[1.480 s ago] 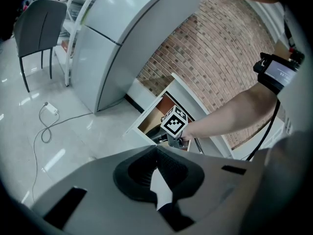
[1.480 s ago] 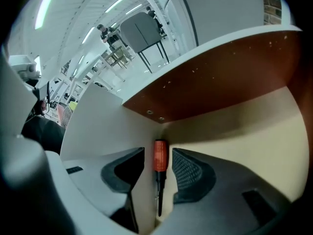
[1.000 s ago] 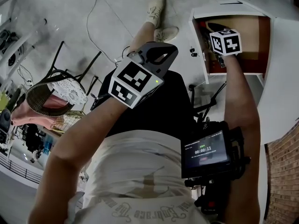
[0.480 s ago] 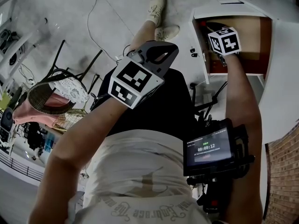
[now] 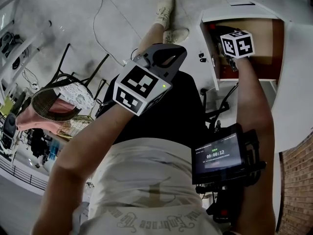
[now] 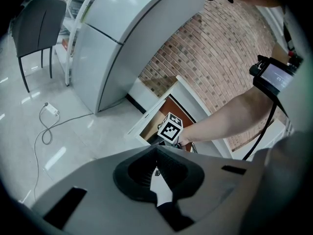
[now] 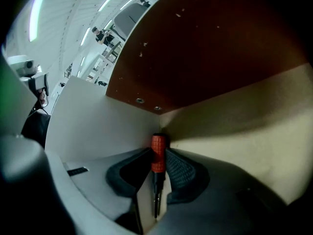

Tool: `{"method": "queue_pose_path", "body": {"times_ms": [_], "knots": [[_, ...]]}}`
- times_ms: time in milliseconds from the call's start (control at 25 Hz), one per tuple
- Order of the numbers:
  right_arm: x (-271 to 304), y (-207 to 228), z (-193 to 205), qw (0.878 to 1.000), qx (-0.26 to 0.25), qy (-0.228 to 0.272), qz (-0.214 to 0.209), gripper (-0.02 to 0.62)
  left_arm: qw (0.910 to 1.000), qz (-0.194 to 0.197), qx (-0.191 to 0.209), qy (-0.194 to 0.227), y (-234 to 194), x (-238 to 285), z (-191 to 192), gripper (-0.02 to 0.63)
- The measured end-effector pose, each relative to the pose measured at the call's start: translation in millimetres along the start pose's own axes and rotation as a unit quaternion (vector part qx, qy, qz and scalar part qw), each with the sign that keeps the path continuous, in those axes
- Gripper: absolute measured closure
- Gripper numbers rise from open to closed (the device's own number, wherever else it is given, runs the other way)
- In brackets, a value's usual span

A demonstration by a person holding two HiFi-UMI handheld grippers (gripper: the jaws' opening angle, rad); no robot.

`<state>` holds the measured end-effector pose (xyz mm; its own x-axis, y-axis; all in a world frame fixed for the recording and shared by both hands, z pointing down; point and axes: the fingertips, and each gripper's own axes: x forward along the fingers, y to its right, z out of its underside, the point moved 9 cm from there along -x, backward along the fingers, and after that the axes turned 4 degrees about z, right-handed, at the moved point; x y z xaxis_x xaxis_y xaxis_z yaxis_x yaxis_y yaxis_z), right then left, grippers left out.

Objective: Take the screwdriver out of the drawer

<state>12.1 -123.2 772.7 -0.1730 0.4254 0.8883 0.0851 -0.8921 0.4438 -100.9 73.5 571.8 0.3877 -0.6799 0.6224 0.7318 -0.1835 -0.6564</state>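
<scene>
The screwdriver (image 7: 157,155), with a red ribbed handle and a dark shaft, stands between the pads of my right gripper (image 7: 159,151), in the back corner of the drawer (image 7: 234,126). The jaws are closing and both pads touch the handle. In the head view the right gripper's marker cube (image 5: 237,44) sits inside the open drawer (image 5: 266,31) and hides the jaws and the screwdriver. My left gripper (image 5: 181,50) hangs over the person's lap with its tips together and nothing in it, pointing towards the drawer (image 6: 151,124).
The drawer belongs to a white cabinet (image 5: 293,82) beside a brick wall (image 5: 298,180). A screen (image 5: 217,155) is strapped to the right forearm. The person's feet (image 5: 166,18) and a cable (image 5: 98,28) are on the floor. A wicker chair with pink cloth (image 5: 54,102) stands at the left.
The right gripper's cube tilted slightly inside the drawer and stayed in place. The left gripper did not move.
</scene>
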Motion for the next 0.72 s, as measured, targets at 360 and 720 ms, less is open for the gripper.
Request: {"method": "queue_pose_path", "body": {"times_ms": [360, 720], "knots": [[-9, -8, 4, 0.999, -0.011, 0.007, 0.033, 0.495, 0.9998, -0.008, 0.006, 0.015, 4, -9, -5, 0.586], [-55, -39, 26, 0.997, -0.014, 0.038, 0.067, 0.495, 0.9994, 0.004, 0.026, 0.021, 39, -30, 9, 0.585]]}}
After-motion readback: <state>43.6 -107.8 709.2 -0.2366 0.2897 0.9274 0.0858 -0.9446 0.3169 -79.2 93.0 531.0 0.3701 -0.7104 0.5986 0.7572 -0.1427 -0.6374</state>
